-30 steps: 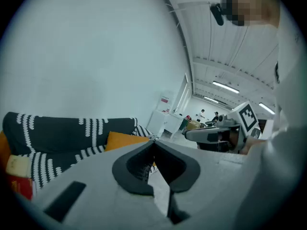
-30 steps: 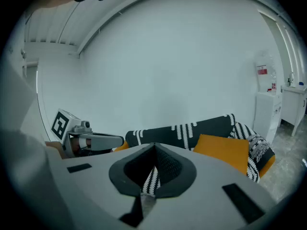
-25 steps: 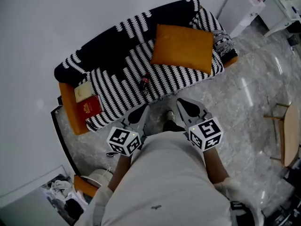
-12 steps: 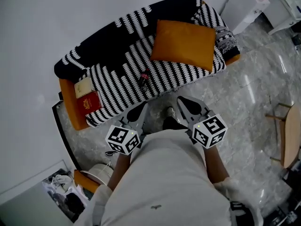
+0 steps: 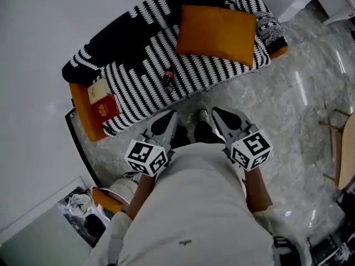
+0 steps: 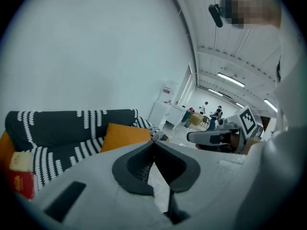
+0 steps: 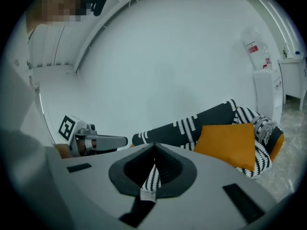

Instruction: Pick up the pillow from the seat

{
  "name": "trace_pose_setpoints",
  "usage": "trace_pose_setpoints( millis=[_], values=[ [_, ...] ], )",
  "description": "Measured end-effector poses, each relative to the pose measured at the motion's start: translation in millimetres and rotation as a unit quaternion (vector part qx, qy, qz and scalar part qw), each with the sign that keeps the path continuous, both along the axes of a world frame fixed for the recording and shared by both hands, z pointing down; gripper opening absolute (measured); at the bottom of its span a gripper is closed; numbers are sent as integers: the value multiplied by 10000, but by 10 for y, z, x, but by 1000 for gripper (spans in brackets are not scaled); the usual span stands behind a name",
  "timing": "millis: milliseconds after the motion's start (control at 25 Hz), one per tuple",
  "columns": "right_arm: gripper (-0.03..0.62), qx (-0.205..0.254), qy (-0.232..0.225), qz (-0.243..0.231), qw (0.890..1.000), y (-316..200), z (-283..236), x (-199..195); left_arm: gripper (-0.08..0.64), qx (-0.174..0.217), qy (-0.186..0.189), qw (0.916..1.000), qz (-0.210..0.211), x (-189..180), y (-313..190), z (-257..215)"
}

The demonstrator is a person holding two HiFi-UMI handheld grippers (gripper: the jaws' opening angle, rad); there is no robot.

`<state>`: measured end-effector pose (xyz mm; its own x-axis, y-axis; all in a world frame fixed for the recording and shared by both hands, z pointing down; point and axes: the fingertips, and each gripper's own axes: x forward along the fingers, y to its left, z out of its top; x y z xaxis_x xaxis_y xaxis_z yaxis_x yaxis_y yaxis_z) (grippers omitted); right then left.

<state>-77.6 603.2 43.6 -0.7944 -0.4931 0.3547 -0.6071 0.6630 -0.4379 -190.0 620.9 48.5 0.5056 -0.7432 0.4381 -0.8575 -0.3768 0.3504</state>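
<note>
An orange pillow leans on the right half of a sofa seat draped in a black-and-white striped cover. Both grippers hang in front of my body, short of the sofa's front edge and well away from the pillow. The left gripper is shut with nothing in it, and so is the right gripper. In the left gripper view the pillow lies beyond the closed tips. From the right gripper view the pillow sits to the right of the closed tips.
On the seat's left end lie a red book and a beige book; a small bottle lies mid-seat. A wooden chair stands at the right on the marble floor. Shoes and a basket sit at lower left.
Both grippers have sunk a little lower in the head view and stayed shut. The sofa and pillow sit higher in the picture but have not shifted on the seat.
</note>
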Motion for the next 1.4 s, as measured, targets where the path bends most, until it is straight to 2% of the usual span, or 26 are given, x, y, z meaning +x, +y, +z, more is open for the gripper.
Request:
trace_pose_setpoints(
  millis=[160,400,640,800,1080,1400],
  values=[
    [6,-10,186,25,9998,78,97,68,10,-123,23,9999,118,66,17,15],
    [5,-167,210,458,9986,34,206,284,10,-231,55,9985,484,267,-96,108],
    [6,-154,323,811,9961,-126,194,520,10,-151,195,9942,1048,578,-423,103],
    [6,-217,452,863,9950,-227,222,574,10,-79,247,9894,1426,751,-704,121],
    [6,-385,578,1030,9922,-740,158,675,10,-77,404,9879,1498,850,-1280,77],
    [6,-192,727,1093,9912,-1630,-40,655,10,-55,542,9902,1290,627,-2127,80]
  ],
)
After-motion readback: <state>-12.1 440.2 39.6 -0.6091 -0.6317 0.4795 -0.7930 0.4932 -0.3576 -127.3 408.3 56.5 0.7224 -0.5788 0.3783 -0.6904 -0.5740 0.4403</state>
